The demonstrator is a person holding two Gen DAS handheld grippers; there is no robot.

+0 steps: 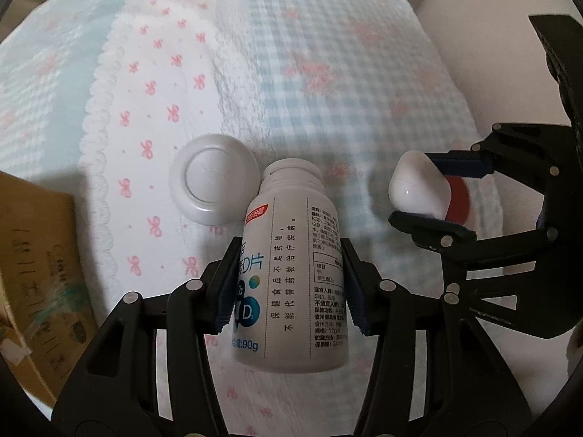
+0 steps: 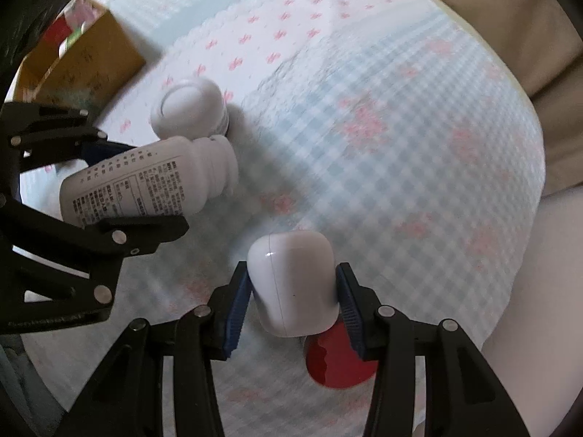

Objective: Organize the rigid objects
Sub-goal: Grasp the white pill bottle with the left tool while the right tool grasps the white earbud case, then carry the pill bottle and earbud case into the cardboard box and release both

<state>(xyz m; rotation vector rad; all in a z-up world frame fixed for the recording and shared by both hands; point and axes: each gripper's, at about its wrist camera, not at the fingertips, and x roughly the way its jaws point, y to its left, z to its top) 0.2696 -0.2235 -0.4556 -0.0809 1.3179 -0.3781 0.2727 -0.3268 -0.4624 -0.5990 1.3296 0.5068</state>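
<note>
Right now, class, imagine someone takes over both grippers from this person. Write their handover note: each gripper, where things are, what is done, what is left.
Left gripper: shut on the open white pill bottle, mouth pointing away.
Right gripper: shut on the white earbud case.
On the cloth: a second capped white bottle; a red object under the case.
Cardboard box stands at the edge.
Done: both items gripped.
Left: placing them; where, the views do not show.

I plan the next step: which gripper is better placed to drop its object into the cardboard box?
Left, probably. The left gripper holds the bottle right beside the cardboard box; the right gripper with the white case is farther away.
</note>
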